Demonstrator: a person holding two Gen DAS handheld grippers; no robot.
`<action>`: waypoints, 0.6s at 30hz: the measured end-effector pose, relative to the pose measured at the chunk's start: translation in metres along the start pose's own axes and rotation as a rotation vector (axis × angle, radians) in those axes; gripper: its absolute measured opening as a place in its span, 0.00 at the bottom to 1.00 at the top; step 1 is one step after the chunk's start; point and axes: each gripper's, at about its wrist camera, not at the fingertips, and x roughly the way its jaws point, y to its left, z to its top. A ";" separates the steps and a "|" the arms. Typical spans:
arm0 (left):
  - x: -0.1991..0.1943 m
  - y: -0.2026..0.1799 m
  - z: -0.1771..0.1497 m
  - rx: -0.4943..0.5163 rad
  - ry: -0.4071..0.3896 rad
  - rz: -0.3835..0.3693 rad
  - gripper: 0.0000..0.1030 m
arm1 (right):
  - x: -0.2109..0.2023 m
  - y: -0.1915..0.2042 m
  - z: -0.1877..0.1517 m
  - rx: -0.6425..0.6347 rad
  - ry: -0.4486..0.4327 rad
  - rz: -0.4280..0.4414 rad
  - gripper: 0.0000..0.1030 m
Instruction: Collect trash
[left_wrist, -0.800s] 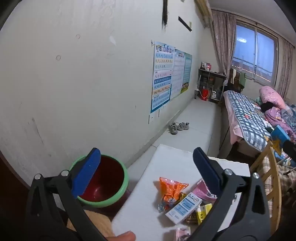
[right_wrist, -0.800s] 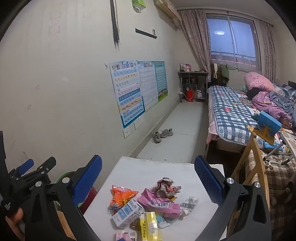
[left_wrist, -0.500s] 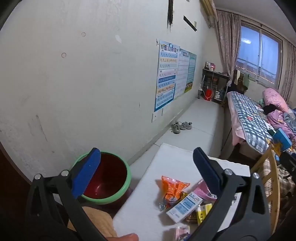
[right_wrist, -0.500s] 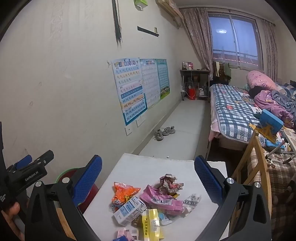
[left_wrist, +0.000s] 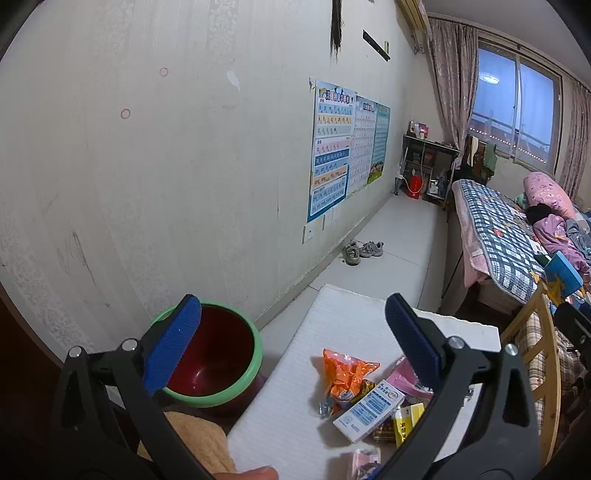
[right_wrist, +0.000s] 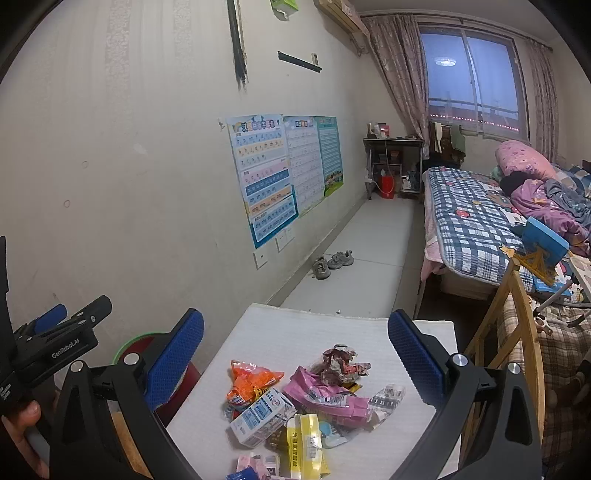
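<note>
Centrally, carton (right_wrist: 263, 416) lay flat, long axis running near-left to far-right; left gripper (left_wrist: 291, 332) and right gripper (right_wrist: 295, 343) spread, empty.

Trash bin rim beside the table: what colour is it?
Green, with a dark red inside; the trash bin shows best in the left wrist view.

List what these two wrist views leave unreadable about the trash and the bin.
- Red bin: left view, near rim behind a tong finger; right view, mostly hidden.
- Pink wrapper: left view, cut off by the bottom edge.
- White carton: print too small, both views.
- Items under the pile: covered.
</note>
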 end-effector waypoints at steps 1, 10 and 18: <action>0.000 -0.001 -0.001 0.001 0.000 0.002 0.95 | -0.001 0.000 -0.001 -0.002 -0.001 0.003 0.93; 0.001 0.000 -0.002 0.002 0.000 0.013 0.95 | 0.000 0.002 0.001 -0.008 0.001 0.007 0.93; 0.003 -0.002 -0.003 0.007 0.002 0.014 0.95 | 0.000 0.002 0.000 -0.006 0.000 0.009 0.93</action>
